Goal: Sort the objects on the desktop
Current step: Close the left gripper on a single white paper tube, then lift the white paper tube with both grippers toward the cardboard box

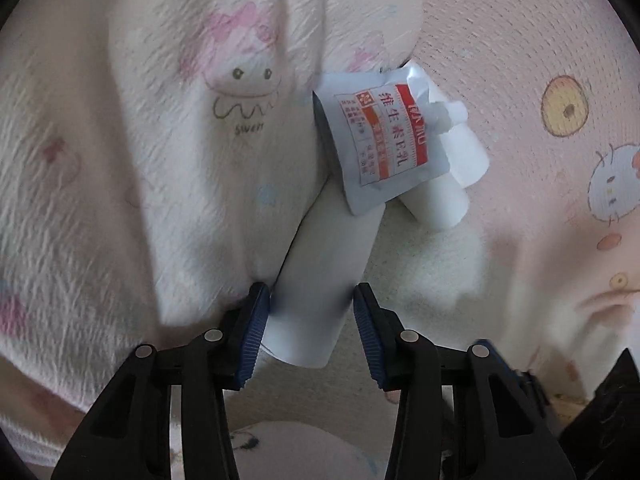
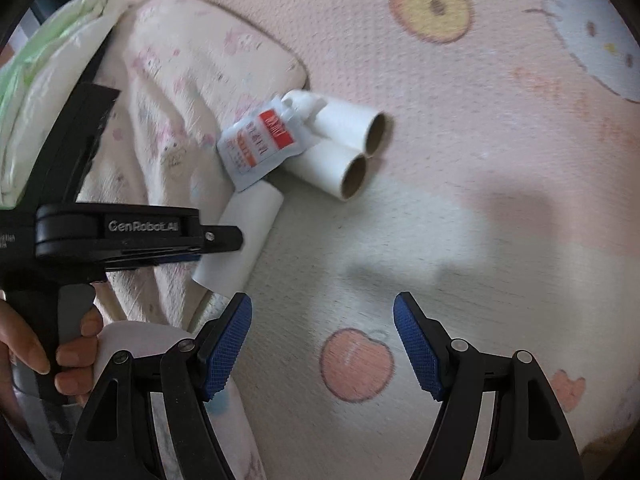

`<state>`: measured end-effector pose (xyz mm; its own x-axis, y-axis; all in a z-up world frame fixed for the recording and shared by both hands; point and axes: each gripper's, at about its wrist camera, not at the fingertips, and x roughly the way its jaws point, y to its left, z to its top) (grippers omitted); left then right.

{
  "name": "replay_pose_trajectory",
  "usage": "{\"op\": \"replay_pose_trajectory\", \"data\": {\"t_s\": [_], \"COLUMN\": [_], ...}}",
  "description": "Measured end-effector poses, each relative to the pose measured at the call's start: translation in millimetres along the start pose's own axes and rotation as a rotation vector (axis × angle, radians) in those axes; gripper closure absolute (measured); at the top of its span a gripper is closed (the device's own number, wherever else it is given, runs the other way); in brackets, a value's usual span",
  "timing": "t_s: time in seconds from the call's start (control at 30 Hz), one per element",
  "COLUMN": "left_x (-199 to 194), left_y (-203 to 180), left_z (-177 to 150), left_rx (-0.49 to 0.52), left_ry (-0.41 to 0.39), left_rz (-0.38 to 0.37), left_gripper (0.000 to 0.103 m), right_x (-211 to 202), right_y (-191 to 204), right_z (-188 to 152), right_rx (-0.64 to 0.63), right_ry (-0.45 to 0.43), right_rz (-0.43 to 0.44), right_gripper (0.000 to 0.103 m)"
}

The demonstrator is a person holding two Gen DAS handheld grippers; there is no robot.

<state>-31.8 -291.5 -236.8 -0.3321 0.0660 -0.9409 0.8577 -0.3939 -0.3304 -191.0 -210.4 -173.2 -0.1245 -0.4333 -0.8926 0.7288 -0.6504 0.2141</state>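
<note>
A white paper roll (image 1: 320, 272) lies on the mat against a fluffy blanket, and my left gripper (image 1: 312, 300) straddles its near end. The left pad touches the roll; a thin gap shows at the right pad. From the right wrist view the same roll (image 2: 244, 232) sits in the left gripper (image 2: 224, 240), seen side-on. A white sachet with red and orange print (image 1: 384, 140) rests on two more white rolls (image 2: 340, 152) with brown cardboard cores. My right gripper (image 2: 322, 312) hovers open over bare mat with nothing between its fingers.
A cream blanket with pink cartoon prints (image 1: 140, 160) is bunched at the left. The pink cartoon mat (image 2: 480, 80) spreads right of the rolls. A pale green and white plastic bag (image 2: 48, 60) lies at the far left. A person's hand (image 2: 24, 352) holds the left gripper's handle.
</note>
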Motion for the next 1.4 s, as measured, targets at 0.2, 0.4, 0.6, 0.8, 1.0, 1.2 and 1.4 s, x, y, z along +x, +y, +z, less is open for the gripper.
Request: {"op": "replay_pose_trajectory", "data": {"t_s": [0.2, 0.4, 0.6, 0.8, 1.0, 1.2, 1.4], "left_x": [10.2, 24.1, 37.1, 37.9, 45.8, 43.7, 45.1], "left_y": [-5.8, -14.2, -42.6, -81.7, -119.5, -146.8, -153.0], "left_z": [-1.1, 6.0, 7.4, -4.1, -46.3, -119.8, -158.5], "left_rx": [0.025, 0.06, 0.118, 0.298, 0.403, 0.512, 0.49], "left_ry": [0.041, 0.128, 0.182, 0.151, 0.127, 0.079, 0.174], "left_rz": [-0.06, -0.182, -0.239, -0.178, -0.201, -0.292, -0.4], "left_gripper": [0.057, 0.058, 0.059, 0.061, 0.062, 0.067, 0.093], "right_x": [12.2, 23.5, 35.2, 38.4, 11.8, -23.1, -70.9], "right_y": [17.0, 12.7, -8.8, -31.5, -59.6, -90.5, -102.0], "right_z": [3.8, 4.3, -1.3, -10.6, -32.8, -89.2, -130.2], "right_rx": [-0.053, -0.006, 0.079, 0.175, 0.271, 0.36, 0.429], "right_ry": [-0.019, -0.04, -0.032, -0.018, -0.055, -0.05, -0.088], "right_rz": [0.059, 0.111, 0.132, 0.166, 0.126, 0.027, -0.025], "right_gripper": [0.031, 0.031, 0.035, 0.059, 0.059, 0.059, 0.062]}}
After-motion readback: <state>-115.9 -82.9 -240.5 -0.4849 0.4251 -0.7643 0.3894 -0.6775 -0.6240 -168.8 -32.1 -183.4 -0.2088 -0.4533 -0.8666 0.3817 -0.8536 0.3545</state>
